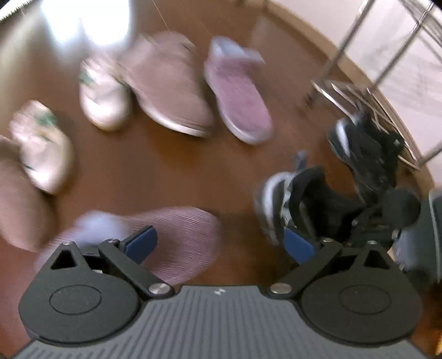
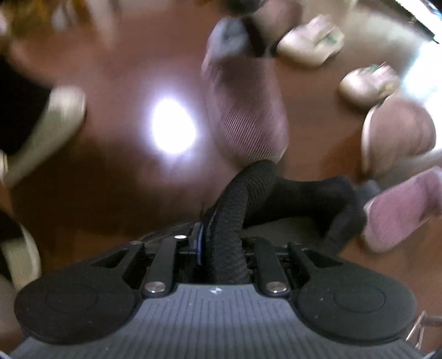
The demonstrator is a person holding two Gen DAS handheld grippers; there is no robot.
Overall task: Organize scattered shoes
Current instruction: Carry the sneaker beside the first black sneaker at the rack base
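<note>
Both views are motion-blurred. My left gripper [image 1: 221, 243] is open and empty above the brown floor, over a pink slipper [image 1: 176, 243]. To its right, a black and grey sneaker [image 1: 304, 204] is held by my right gripper, whose body [image 1: 414, 234] shows at the right edge. In the right wrist view my right gripper [image 2: 221, 245] is shut on the padded black collar [image 2: 234, 210] of that sneaker. A second black sneaker [image 1: 364, 149] lies by the metal rack [image 1: 373, 82]. Pink slippers [image 1: 237, 91] and white sneakers [image 1: 102, 96] lie scattered on the floor.
The rack stands against the pale wall [image 1: 317, 16] at right. A bright light glare [image 2: 172, 127] reflects off the floor. A pale shoe [image 2: 47, 127] lies at left in the right wrist view. Another pink slipper [image 2: 246, 110] lies ahead of my right gripper.
</note>
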